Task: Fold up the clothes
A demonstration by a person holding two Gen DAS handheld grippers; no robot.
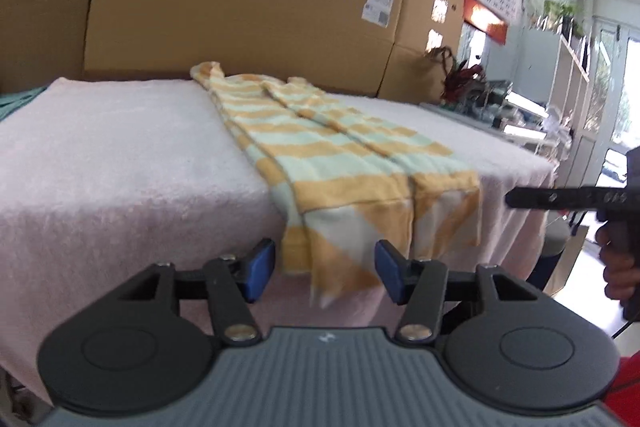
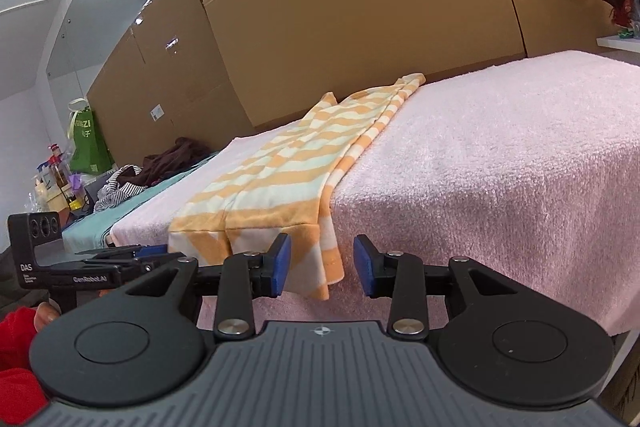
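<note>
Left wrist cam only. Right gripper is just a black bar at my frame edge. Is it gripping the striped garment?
Observer: No. The right gripper is open; the striped garment's hanging corner appears to sit between its jaws, unpinched.
Operator: Any more clothes around?
Observer: Yes. A dark garment and a black-and-white one lie left of the pink towel.
Operator: Anything past those?
Observer: A green bag stands further left.
</note>
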